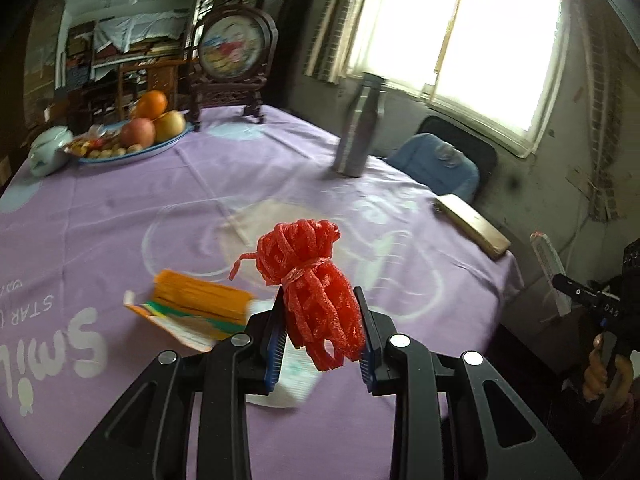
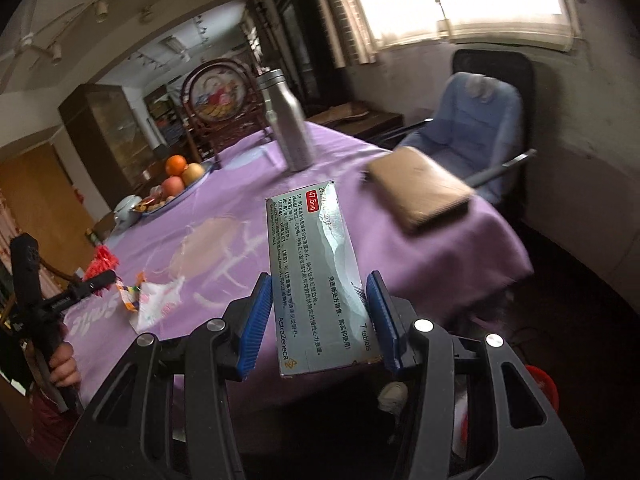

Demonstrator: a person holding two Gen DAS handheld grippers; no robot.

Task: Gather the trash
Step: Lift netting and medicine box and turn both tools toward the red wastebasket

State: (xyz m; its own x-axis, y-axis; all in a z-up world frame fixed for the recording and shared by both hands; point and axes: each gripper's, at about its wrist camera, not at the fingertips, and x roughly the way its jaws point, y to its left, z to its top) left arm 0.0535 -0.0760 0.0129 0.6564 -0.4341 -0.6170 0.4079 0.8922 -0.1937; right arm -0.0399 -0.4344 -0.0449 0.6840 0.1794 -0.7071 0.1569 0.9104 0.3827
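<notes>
My left gripper (image 1: 320,300) is shut on a bundle of red foam netting (image 1: 316,288), held above the purple tablecloth (image 1: 120,220). The same red netting (image 2: 103,261) shows at the left edge of the right wrist view. My right gripper (image 2: 319,280) is shut on a silver medicine box (image 2: 316,264), gripped by its long sides and held out past the table's near edge. An orange opened packet (image 1: 196,300) and a white paper (image 1: 296,376) lie on the cloth below the left gripper. In the right wrist view the packet and paper (image 2: 152,304) lie together.
On the table stand a steel bottle (image 1: 358,128), a fruit plate (image 1: 132,136), a white teapot (image 1: 48,150), a round framed screen (image 1: 234,48) and a brown flat block (image 1: 472,220) at the right edge. A blue chair (image 2: 472,120) stands beyond. Something red (image 2: 540,384) lies on the floor.
</notes>
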